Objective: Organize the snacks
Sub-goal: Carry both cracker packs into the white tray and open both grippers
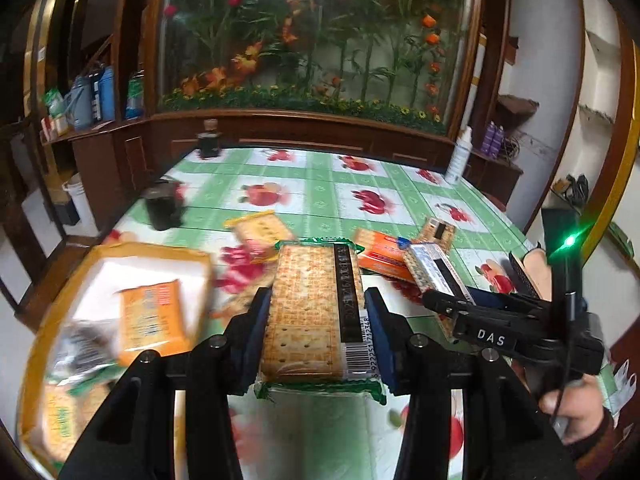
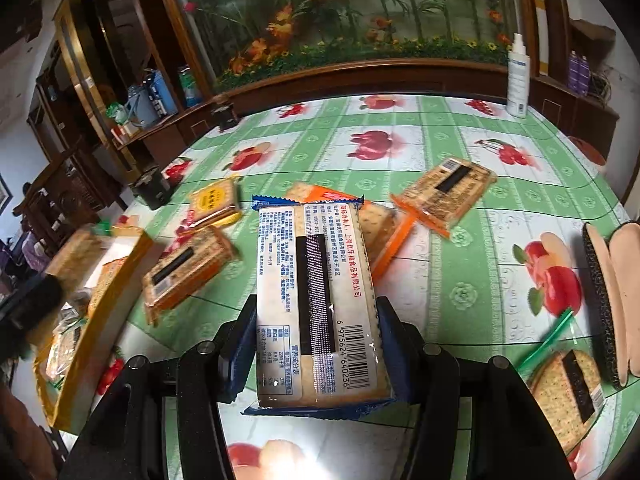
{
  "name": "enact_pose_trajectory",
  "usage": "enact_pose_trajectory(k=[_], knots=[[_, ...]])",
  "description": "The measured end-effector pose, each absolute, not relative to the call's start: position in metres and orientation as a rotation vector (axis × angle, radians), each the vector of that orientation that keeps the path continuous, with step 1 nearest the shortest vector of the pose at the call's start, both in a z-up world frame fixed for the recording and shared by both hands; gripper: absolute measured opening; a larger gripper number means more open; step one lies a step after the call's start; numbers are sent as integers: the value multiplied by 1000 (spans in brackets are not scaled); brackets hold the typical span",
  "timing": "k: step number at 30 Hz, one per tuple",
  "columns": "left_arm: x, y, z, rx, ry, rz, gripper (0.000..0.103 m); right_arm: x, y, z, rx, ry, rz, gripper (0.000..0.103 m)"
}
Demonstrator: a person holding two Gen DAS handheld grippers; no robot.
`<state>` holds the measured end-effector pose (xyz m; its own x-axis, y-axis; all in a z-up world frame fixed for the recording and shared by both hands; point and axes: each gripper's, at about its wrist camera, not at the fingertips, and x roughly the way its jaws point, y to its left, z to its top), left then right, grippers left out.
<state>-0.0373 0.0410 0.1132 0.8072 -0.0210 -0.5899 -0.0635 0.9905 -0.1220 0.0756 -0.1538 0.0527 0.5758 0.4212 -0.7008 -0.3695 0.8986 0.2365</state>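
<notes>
With the green-edged cracker packet point(image 1: 310, 312) pinched in the left tongs point(image 1: 316, 320) and the blue-edged packet point(image 2: 316, 304) pinched in the right tongs point(image 2: 316, 344), each should be kept level and lowered flat into the yellow box point(image 1: 52, 300) to their left.

Each of your cameras sits just behind its tongs, tilted down along the fingers at the table point(image 1: 320, 192) — close over it. Both face the flower window point(image 1: 312, 32) beyond the fingertips, and both take in the yellow box point(image 2: 120, 276) left of the tongs.
</notes>
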Motion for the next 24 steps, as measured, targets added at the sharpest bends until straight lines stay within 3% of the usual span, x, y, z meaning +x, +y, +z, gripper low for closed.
enact_pose_trajectory(k=[11,24], knots=[[-108,160,90,-260,712,201,46,37,-74,80,61,833,681,60],[-140,175,57,-267,754,192,46,30,111,70,-112,955,836,61]])
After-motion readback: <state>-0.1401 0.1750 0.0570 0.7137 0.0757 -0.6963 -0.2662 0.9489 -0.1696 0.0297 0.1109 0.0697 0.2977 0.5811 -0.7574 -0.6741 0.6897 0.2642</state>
